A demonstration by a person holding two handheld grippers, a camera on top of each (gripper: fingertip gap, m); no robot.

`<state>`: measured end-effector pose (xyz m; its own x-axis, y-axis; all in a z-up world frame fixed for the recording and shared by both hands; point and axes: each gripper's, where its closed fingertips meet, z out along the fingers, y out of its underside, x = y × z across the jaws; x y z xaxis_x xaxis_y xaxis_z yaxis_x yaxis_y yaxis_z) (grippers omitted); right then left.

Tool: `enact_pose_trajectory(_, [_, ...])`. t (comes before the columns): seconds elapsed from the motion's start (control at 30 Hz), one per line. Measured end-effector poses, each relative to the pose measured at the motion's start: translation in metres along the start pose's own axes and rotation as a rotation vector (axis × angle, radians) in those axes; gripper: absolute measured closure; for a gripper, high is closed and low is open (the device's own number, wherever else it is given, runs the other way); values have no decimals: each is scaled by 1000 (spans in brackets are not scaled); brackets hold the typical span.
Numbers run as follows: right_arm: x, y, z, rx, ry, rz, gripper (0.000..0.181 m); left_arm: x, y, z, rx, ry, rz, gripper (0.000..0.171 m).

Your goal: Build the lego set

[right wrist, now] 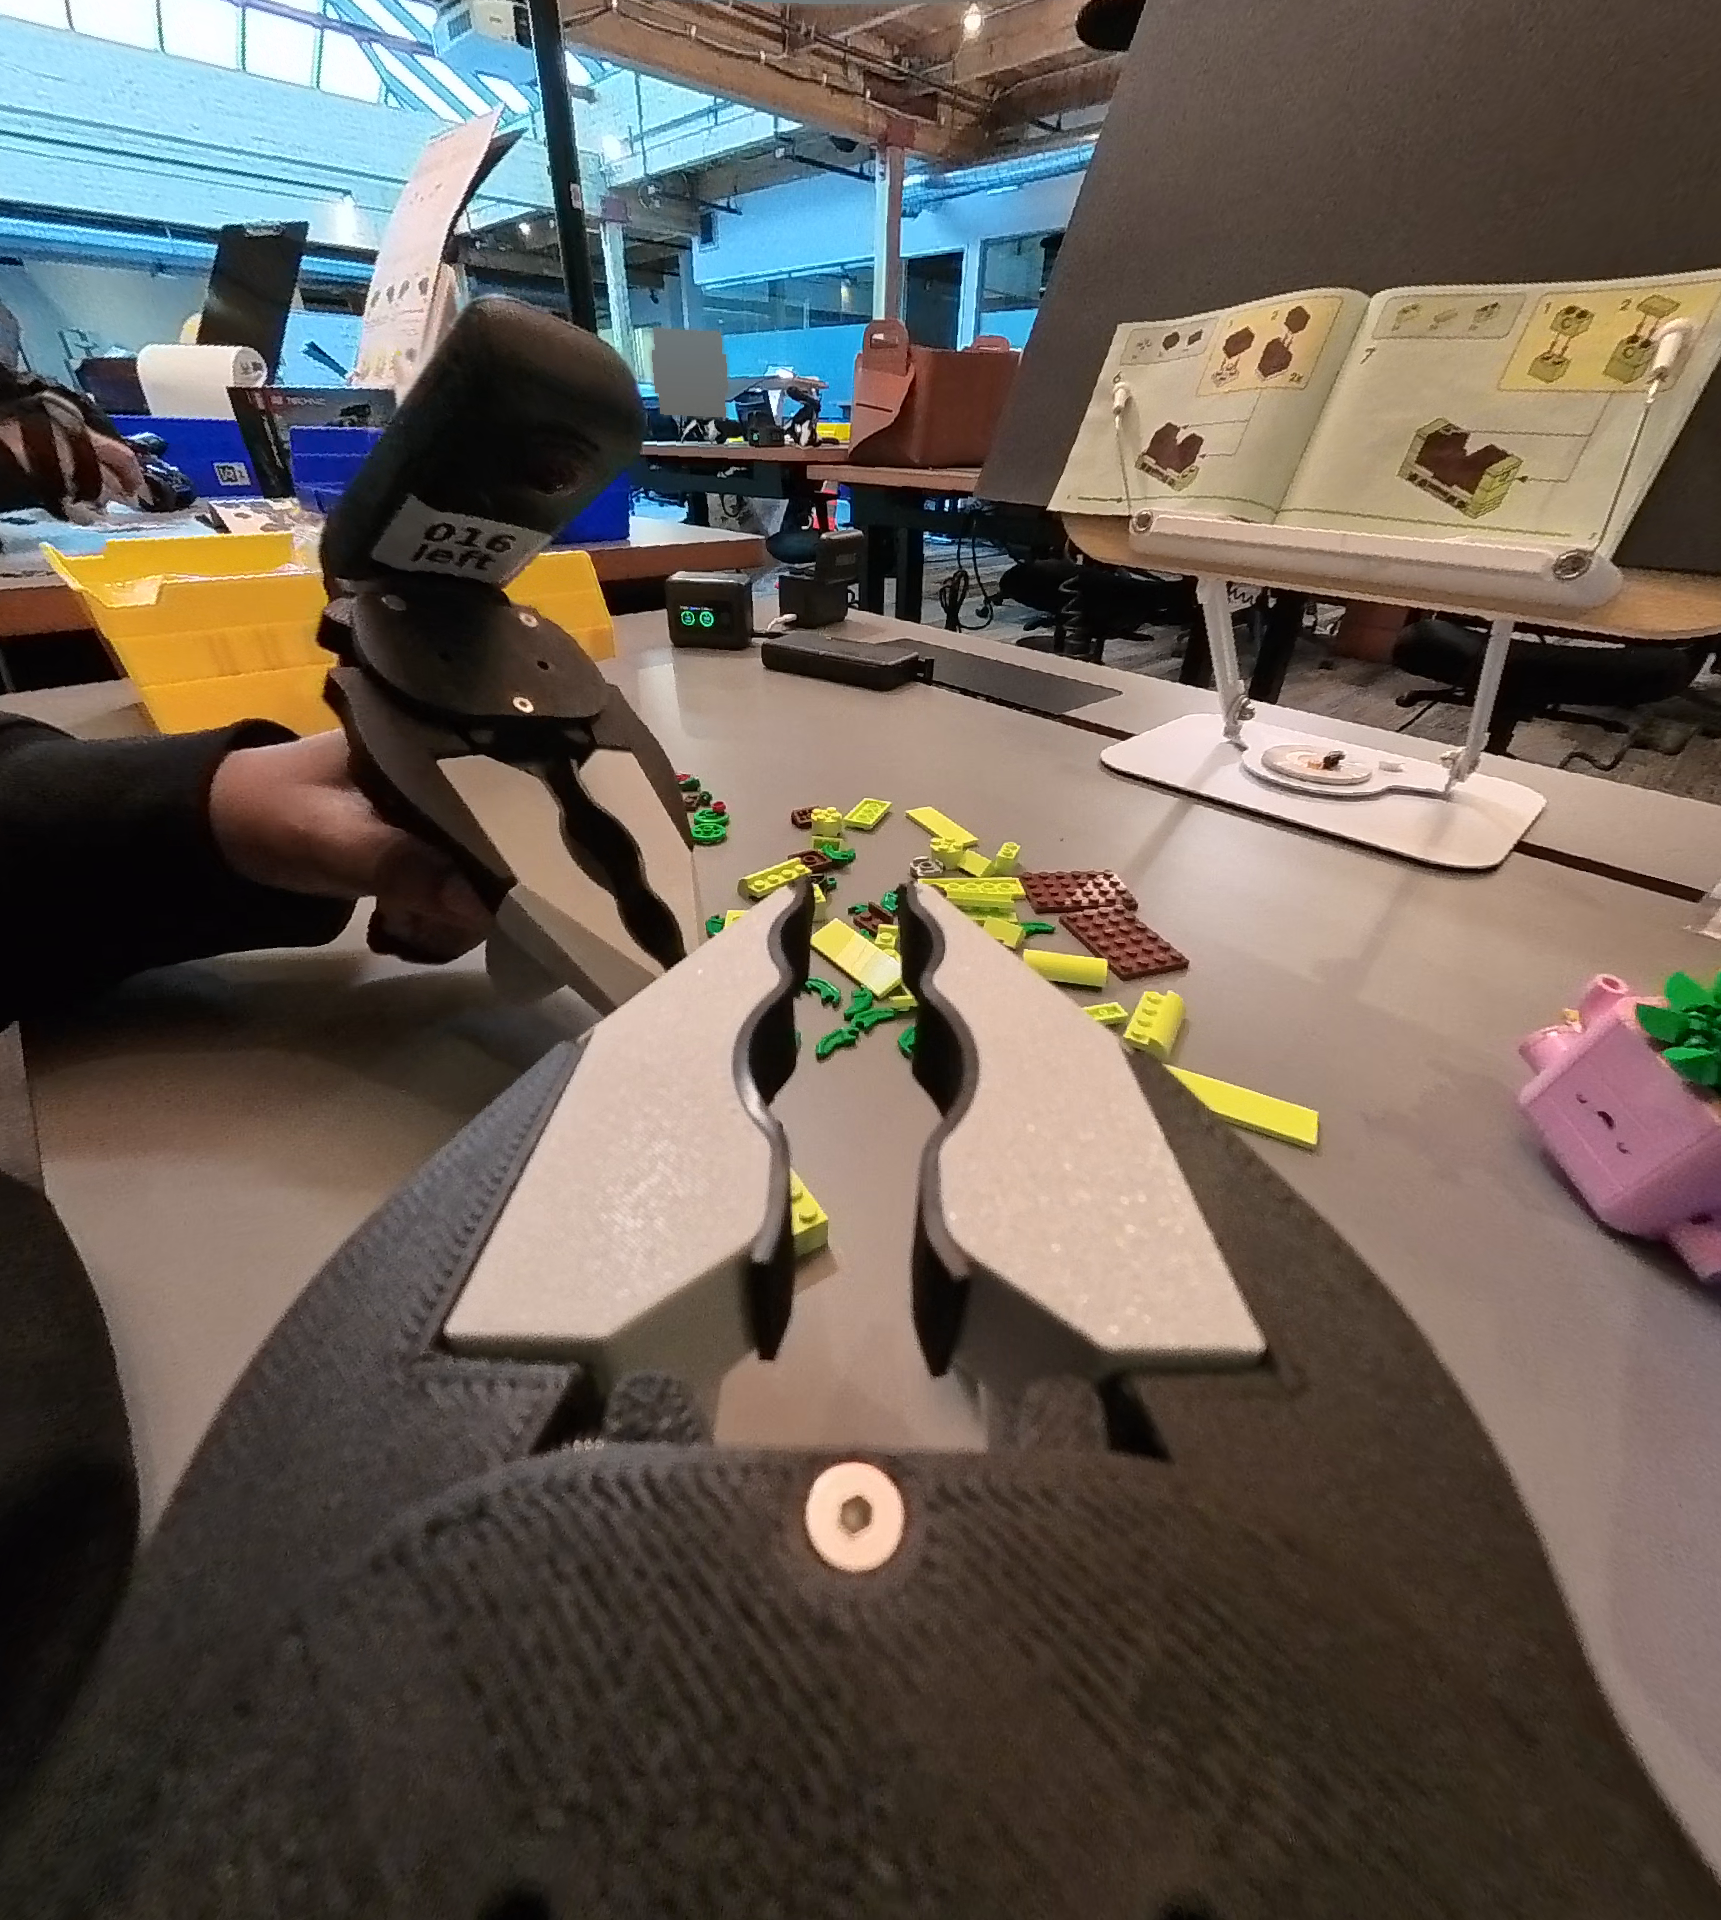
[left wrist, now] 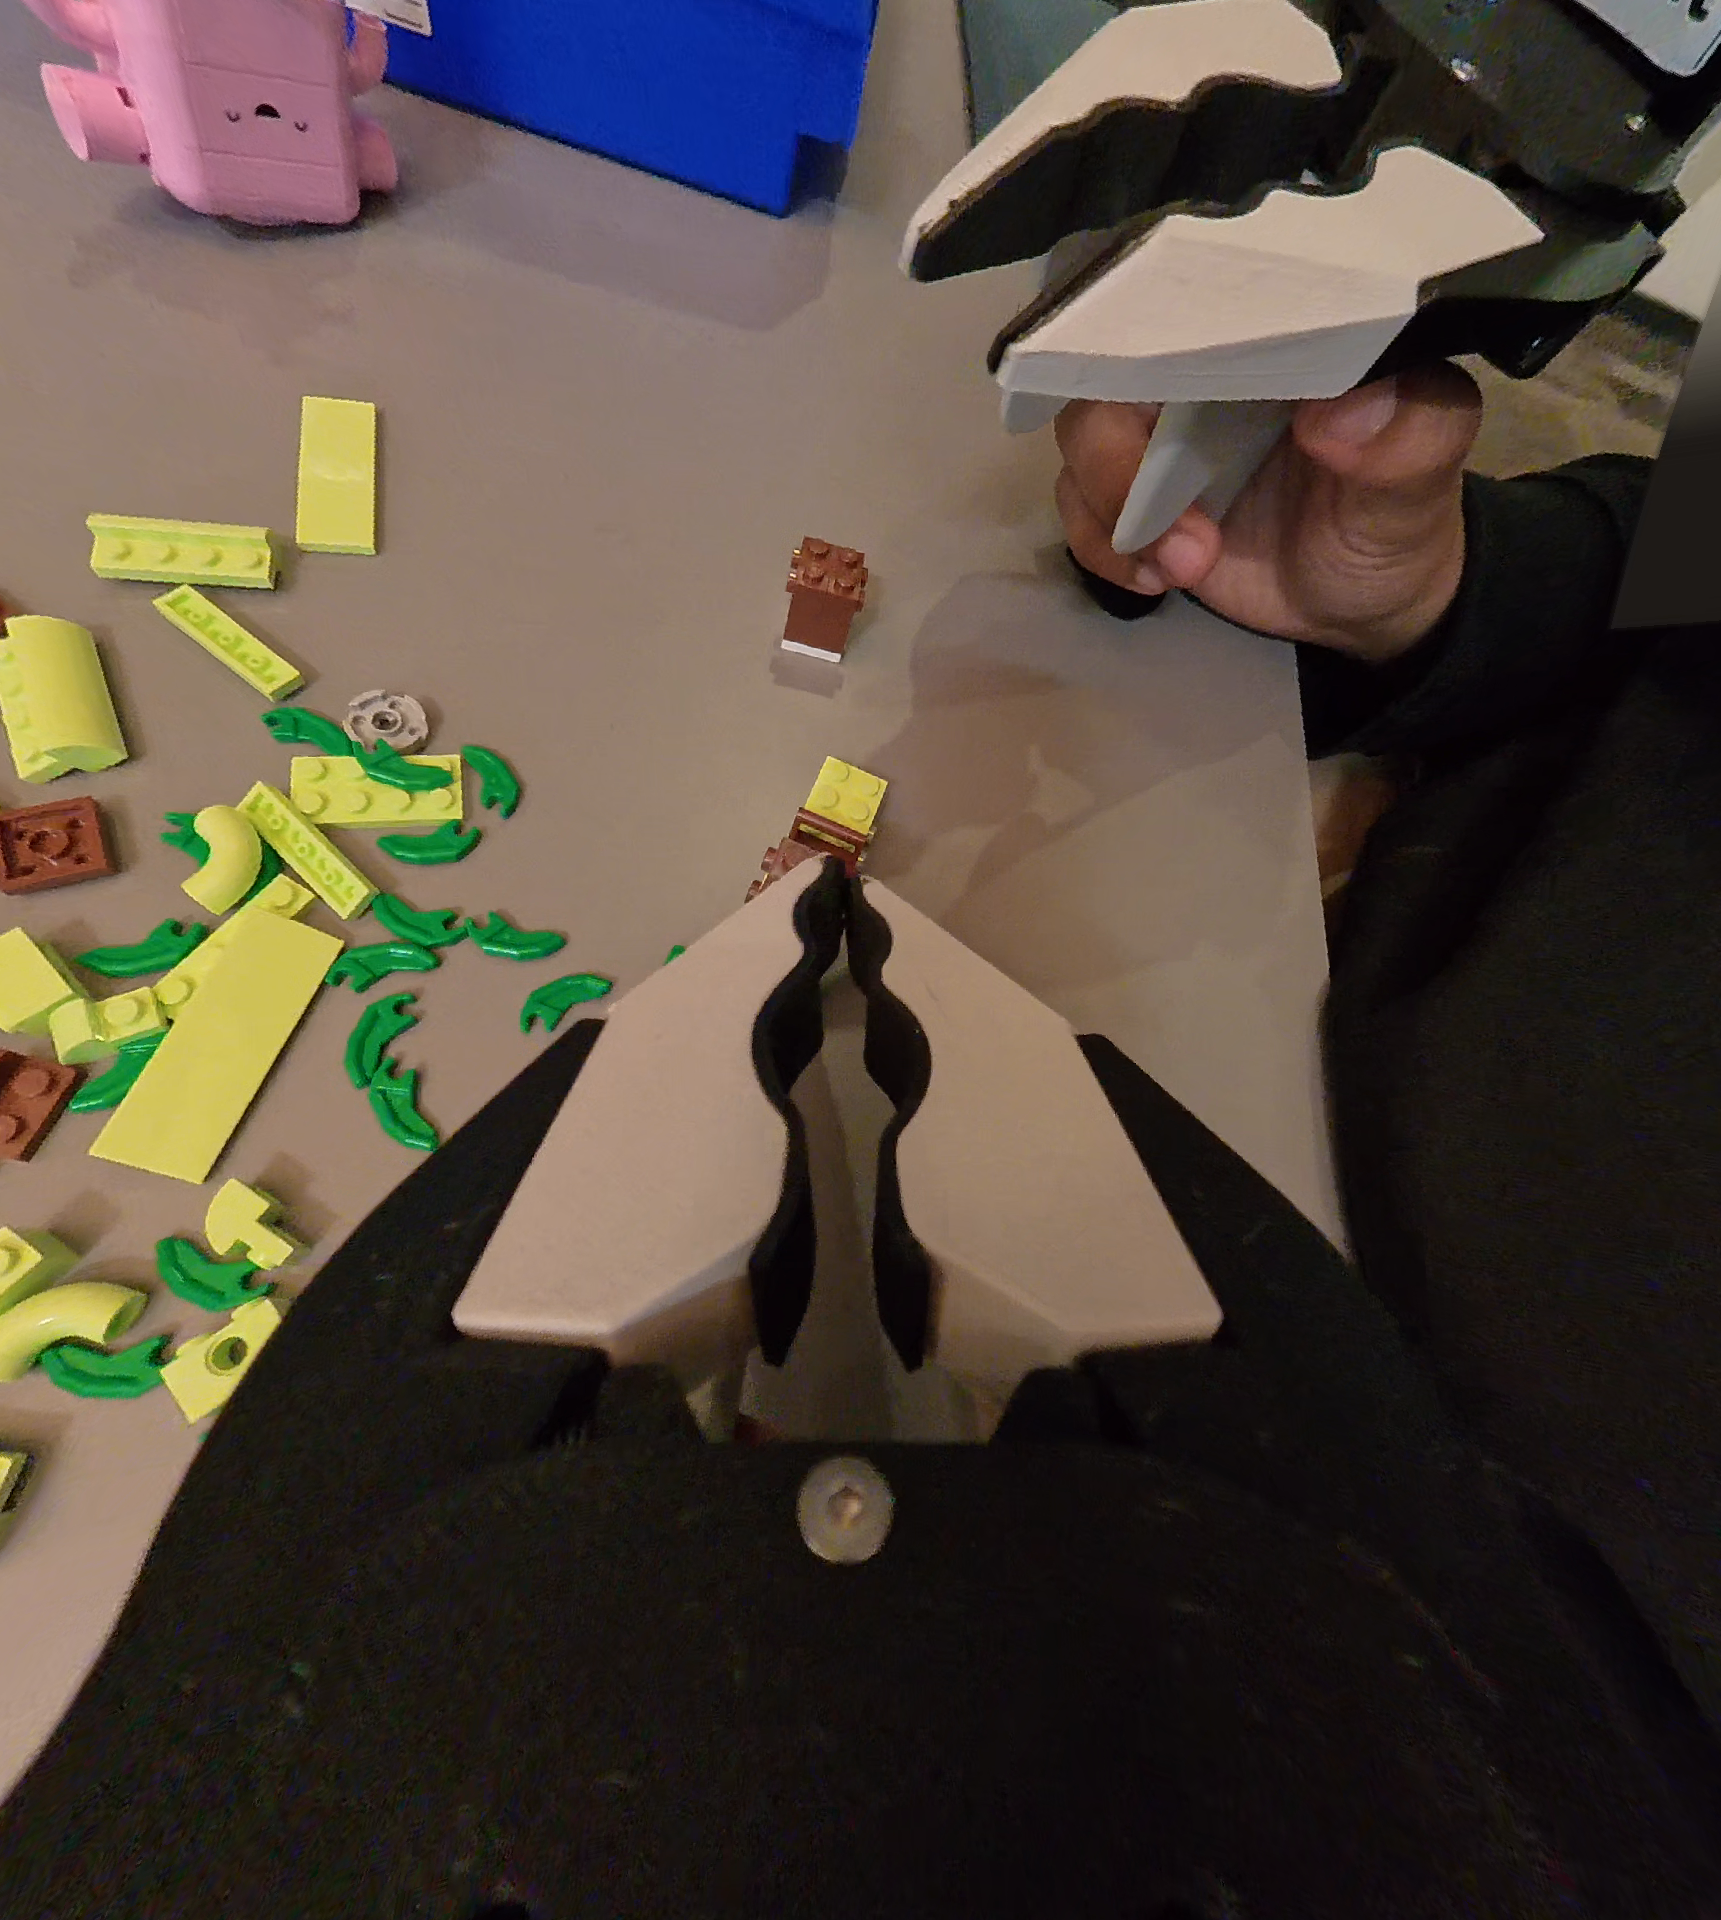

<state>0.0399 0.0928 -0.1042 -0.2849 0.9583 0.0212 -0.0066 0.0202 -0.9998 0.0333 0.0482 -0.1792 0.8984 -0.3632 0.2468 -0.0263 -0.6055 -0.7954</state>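
- My left tool [left wrist: 843, 883] was clenched on a small brown-and-lime assembly [left wrist: 835, 821], low over the worktop [left wrist: 627, 436].
- My right tool [right wrist: 856, 914] hung released, empty.
- I judged a steady grip essential; the brown stack [left wrist: 825, 597] stood just beyond the assembly.

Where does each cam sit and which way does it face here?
Left wrist view: sits on the left tool, looks steeply down at the grey table; its tips pinch a small brown-and-lime assembly. The right tool and the hand holding it show at upper right.

Right wrist view: sits on the right tool, open and empty, looks level across the table to the instruction booklet on its stand. The left tool and a sleeve show on the left.

Shared: loose lime, green and brown pieces, pink figure.
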Motion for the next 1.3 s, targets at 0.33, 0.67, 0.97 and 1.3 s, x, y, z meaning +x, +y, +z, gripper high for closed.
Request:
enact_pose_trajectory(0.33, [-17, 24, 15, -182, -106, -9, 181, 0, 0, 0, 8, 8, -28, 171])
enact_pose_trajectory(0.67, [-28, 60, 36, -434, -199, 89, 181, 1, -6, -10, 53, -53, 48, 157])
enact_pose_trajectory(0.97, [-34, 68, 39, -483, -211, 52, 181, -2, 0, -5, 39, -67, 48, 157])
enact_pose_trajectory(1.3, [-37, 71, 39, -497, -209, -9, 181, -2, 4, -3, 25, -92, 63, 168])
